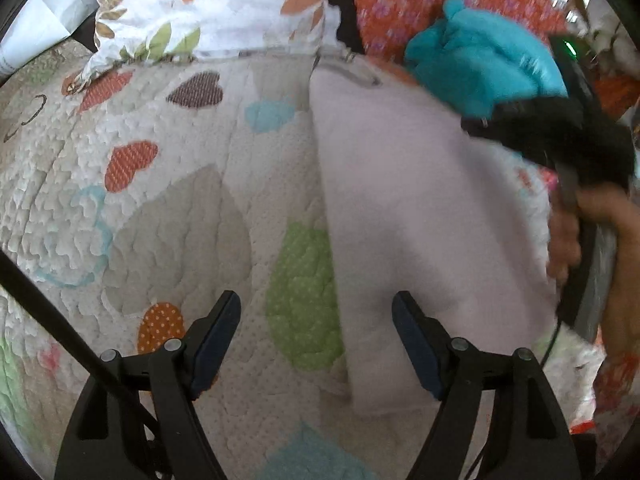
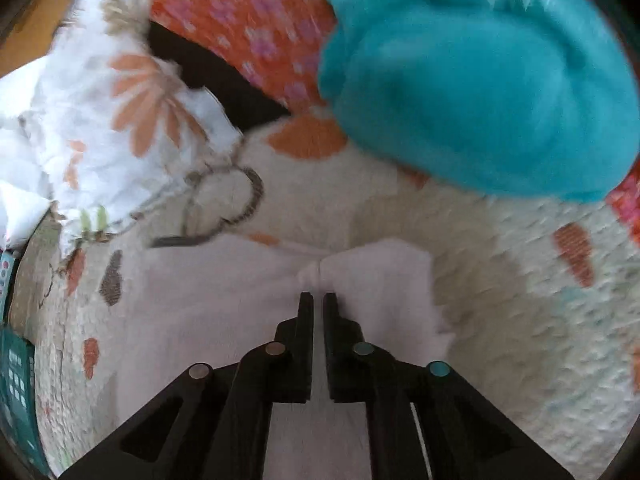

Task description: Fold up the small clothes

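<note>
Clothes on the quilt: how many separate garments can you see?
2. A pale pink garment lies spread on the quilt, pinched by the right gripper; a turquoise garment is bunched beyond it. Others may be hidden.

left gripper [image 1: 316, 312]: black, blue pads | right gripper [image 2: 318, 300]: black, round rivets

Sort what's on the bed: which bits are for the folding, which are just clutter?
Job: pale pink cloth, pinched by right gripper; open left gripper; teal garment.
Lying about: floral pillow, heart quilt, orange fabric.
</note>
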A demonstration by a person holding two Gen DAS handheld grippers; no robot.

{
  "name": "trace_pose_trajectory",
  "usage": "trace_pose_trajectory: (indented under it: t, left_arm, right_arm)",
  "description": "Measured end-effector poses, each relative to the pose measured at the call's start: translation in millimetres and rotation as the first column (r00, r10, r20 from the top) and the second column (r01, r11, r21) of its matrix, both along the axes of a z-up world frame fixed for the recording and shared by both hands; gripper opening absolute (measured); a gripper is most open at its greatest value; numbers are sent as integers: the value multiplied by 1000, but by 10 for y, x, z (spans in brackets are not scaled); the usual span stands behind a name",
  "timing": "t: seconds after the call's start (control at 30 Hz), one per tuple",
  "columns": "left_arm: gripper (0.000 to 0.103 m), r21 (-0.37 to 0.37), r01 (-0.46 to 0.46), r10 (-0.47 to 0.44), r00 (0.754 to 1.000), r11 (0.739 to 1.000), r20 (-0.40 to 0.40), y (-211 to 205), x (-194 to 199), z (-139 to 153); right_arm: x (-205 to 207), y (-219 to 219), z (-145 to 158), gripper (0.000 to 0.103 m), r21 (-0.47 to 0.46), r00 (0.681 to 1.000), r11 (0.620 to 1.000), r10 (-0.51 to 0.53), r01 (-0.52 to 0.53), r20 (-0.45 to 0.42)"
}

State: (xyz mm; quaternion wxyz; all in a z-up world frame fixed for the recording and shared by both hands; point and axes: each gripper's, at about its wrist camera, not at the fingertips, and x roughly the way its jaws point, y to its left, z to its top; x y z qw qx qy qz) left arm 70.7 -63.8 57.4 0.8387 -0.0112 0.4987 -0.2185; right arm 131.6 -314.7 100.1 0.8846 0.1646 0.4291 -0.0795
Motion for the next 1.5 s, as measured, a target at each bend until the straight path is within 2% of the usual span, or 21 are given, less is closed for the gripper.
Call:
trace_pose_trajectory:
  t: [0.13, 0.23, 0.33, 0.4, 0.43, 0.47, 0.53, 0.6, 0.67, 0.8, 0.83, 0.97, 1.0, 1.03, 1.07, 1.13, 1.2, 1.27, 1.37, 1.4, 1.5]
  left_arm:
    - [77, -31, -38, 40, 995, 999, 87, 99, -28, 168]
    - [77, 12, -27, 26, 998, 1000, 58, 23, -19, 23]
    - [77, 134, 47, -47, 999, 990, -3, -166, -95, -218]
    - [76, 140, 58, -63, 998, 988, 32, -172, -165, -163]
    - [76, 131, 78, -82, 996, 988, 22, -158, -165, -109]
    - [76, 86, 90, -92, 996, 992, 15, -105, -153, -40]
    - [76, -10, 59, -59, 998, 998, 26, 32, -120, 78]
    - [78, -55, 2, 0, 999, 999, 35, 112, -23, 122]
    - [81, -74, -35, 36, 999, 997, 13, 121, 150, 52]
    - [82, -185, -32, 10, 993, 982, -118, 64, 465, -248]
    - [88, -209, -25, -3, 991, 978, -137, 33, 497, -278]
    - [92, -242, 33, -65, 990, 970, -128, -195, 461, -272]
    - [76, -238, 61, -93, 987, 969, -129, -252, 447, -266]
    - [48, -235, 100, -134, 982, 967, -134, -329, 417, -246]
    - [45, -208, 106, -134, 983, 972, -123, -356, 387, -203]
    - [26, -204, 122, -143, 985, 971, -92, -364, 346, -67]
    - [26, -218, 113, -132, 988, 969, -77, -315, 327, 108]
    - [26, -198, 108, -123, 990, 974, -65, -290, 304, 188]
    - [31, -73, 107, -114, 989, 992, -91, -315, 268, 47]
    - [35, -3, 113, -112, 989, 994, -93, -345, 224, -50]
    - [55, 64, 113, -109, 993, 992, -52, -304, 83, -140]
  right_arm:
    - [-556, 61, 67, 7, 109, 996, 990, 89, -87, -14]
    - [-979, 14, -183, 7, 199, 991, 977, 99, -80, -89]
    - [-1369, -106, -540, 2, 149, 977, 989, 48, -17, -210]
    - [-1584, -242, -535, 0, 212, 984, 977, 16, 22, -178]
    - [-1631, -279, -487, 1, 223, 986, 974, -1, 39, -167]
    - [-1673, -310, -381, 8, 214, 992, 976, -19, 46, -126]
    - [-1670, -341, -253, 11, 185, 998, 982, -23, 35, -67]
    - [-1584, -393, -188, 41, 190, 999, 981, -36, 38, -14]
    - [-1441, -460, -202, 57, 180, 998, 982, -65, 59, 26]
    - [-1024, -556, -417, 57, 201, 998, 978, -64, 58, 24]
    - [-963, -570, -483, 57, 220, 998, 974, -52, 47, 20]
    - [-747, -543, -759, 57, 352, 1000, 936, -11, 2, 22]
    - [-702, -527, -766, 49, 371, 1000, 928, -14, 3, 27]
    - [-668, -516, -763, 40, 408, 1000, 913, 3, -14, 28]
    - [-660, -508, -750, 35, 417, 1000, 909, 1, -12, 25]
    - [-679, -493, -645, 30, 422, 999, 907, -4, -14, 43]
    - [-761, -528, -498, 29, 458, 995, 888, -17, -30, 97]
    - [-800, -511, -381, 29, 432, 994, 902, -26, -22, 104]
    - [-814, -382, -377, 31, 237, 1000, 971, -25, 24, 4]
    - [-812, -345, -399, 32, 167, 999, 986, -27, 32, -33]
    - [-909, -213, -280, 32, 38, 1000, 999, -20, 21, -19]
